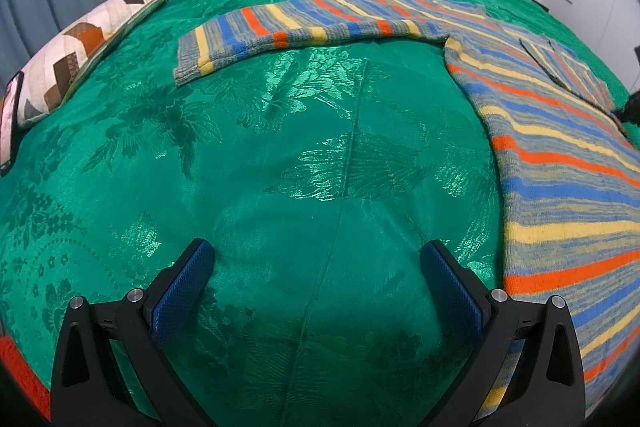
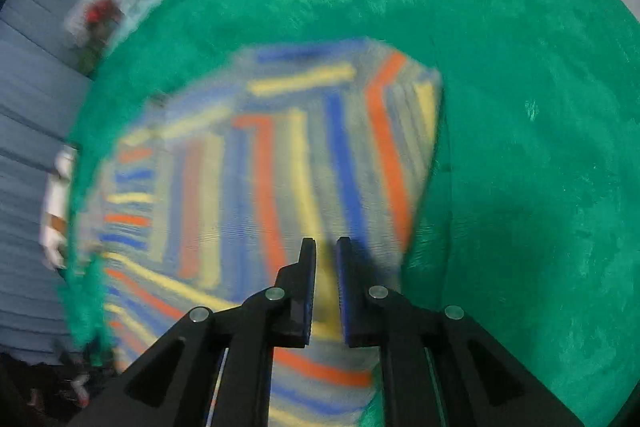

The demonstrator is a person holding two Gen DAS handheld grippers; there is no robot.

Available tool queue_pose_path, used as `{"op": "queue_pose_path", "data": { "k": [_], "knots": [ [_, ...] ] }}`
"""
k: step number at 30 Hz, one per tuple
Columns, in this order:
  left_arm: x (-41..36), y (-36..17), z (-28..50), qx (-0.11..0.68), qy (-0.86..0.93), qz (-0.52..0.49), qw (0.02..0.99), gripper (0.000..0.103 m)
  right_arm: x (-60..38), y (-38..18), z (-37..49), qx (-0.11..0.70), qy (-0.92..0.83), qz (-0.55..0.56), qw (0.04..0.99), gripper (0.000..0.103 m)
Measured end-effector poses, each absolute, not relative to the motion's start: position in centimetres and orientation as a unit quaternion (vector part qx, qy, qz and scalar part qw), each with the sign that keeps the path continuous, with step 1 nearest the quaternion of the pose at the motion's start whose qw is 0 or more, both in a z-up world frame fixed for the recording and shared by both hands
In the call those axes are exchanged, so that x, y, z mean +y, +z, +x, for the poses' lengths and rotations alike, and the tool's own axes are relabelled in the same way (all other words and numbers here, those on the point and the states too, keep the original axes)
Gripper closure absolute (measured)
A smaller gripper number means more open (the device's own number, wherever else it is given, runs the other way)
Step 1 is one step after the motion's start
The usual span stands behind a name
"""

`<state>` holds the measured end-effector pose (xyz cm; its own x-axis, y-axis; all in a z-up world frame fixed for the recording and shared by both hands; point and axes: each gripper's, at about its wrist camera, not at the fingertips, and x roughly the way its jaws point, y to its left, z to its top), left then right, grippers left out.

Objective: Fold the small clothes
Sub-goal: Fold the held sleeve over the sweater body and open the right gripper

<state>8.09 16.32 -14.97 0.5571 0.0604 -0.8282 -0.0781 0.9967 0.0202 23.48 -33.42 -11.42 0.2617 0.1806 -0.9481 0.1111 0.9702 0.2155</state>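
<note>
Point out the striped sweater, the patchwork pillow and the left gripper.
striped sweater (image 1: 560, 163): left wrist view, on the body panel at the right.
patchwork pillow (image 1: 86, 45): left wrist view, on its top face.
left gripper (image 1: 318, 271): left wrist view, midway between its open blue-padded fingertips.

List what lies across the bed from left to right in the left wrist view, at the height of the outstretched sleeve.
Phone at the left edge → patchwork pillow → bare green bedspread → outstretched sleeve → body of the striped sweater.
</note>
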Motion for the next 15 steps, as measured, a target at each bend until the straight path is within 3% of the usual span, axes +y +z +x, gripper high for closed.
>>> {"op": "queue_pose_path", "data": {
  "k": [3,8,13,15],
  "knots": [
    [16.4,-15.0,8.1,0.469,0.037,-0.009,0.883,0.0,-35.2,-10.8,23.6,0.582,-0.052,0.089,0.807,0.099],
    [16.3,-15.0,8.2,0.469,0.04,-0.007,0.882,0.0,-34.7,-8.6,25.2,0.55,0.019,0.121,0.826,0.096],
    [16.3,-15.0,8.2,0.468,0.04,-0.007,0.883,0.0,-34.1,-12.2,27.5,0.585,-0.009,0.092,0.806,0.096],
    [16.2,-15.0,8.2,0.468,0.041,-0.006,0.883,0.0,-35.4,-12.4,27.2,0.563,-0.064,0.103,0.817,0.099]
  ]
}}
